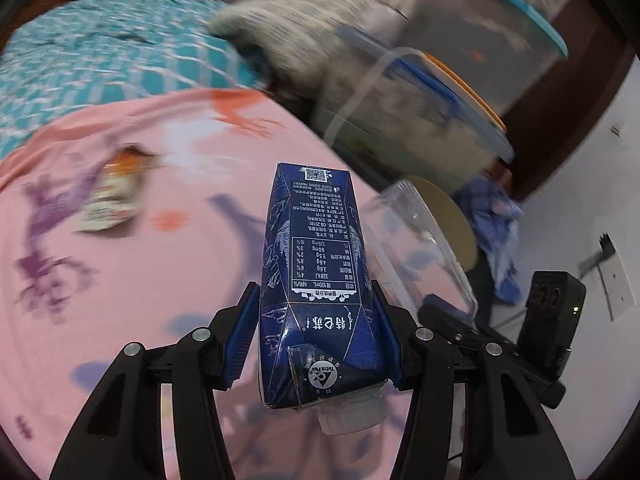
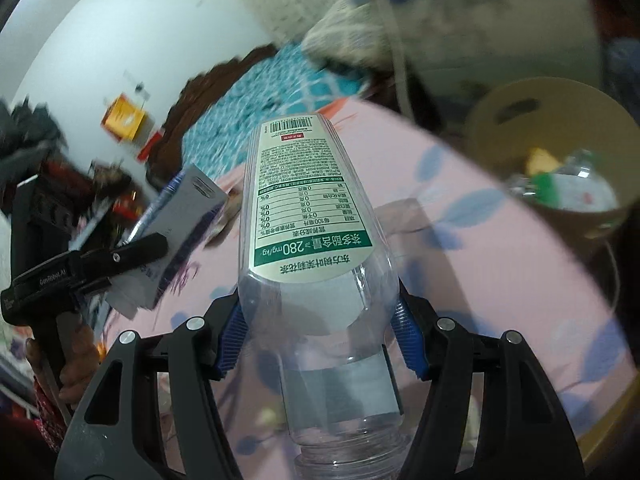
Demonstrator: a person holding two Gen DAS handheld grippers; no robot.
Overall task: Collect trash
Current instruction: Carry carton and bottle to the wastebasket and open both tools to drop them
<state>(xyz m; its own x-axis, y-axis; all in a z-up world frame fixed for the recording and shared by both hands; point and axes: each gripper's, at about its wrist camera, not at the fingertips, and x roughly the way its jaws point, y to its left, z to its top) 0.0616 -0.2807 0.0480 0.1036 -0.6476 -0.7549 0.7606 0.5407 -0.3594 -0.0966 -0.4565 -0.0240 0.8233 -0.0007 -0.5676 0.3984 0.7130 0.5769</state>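
My left gripper [image 1: 316, 332] is shut on a dark blue drink carton [image 1: 316, 272], held above the pink bedsheet [image 1: 140, 300] with its white cap toward the camera. My right gripper [image 2: 320, 332] is shut on a clear plastic bottle [image 2: 308, 216] with a green and white label, also held above the sheet. A tan round bin [image 2: 516, 104] at the right of the right wrist view holds a bottle and other trash; its rim shows in the left wrist view [image 1: 456, 216]. A crumpled wrapper [image 1: 112, 196] lies on the sheet at the left. The clear bottle also shows in the left wrist view [image 1: 420, 236].
A teal patterned quilt [image 1: 100, 64] and a grey pillow [image 1: 304, 24] lie at the back of the bed. Stacked clear storage boxes [image 1: 460, 92] stand beside the bed. The left gripper with its carton shows in the right wrist view [image 2: 120, 256]. Blue cloth [image 1: 496, 220] lies on the floor.
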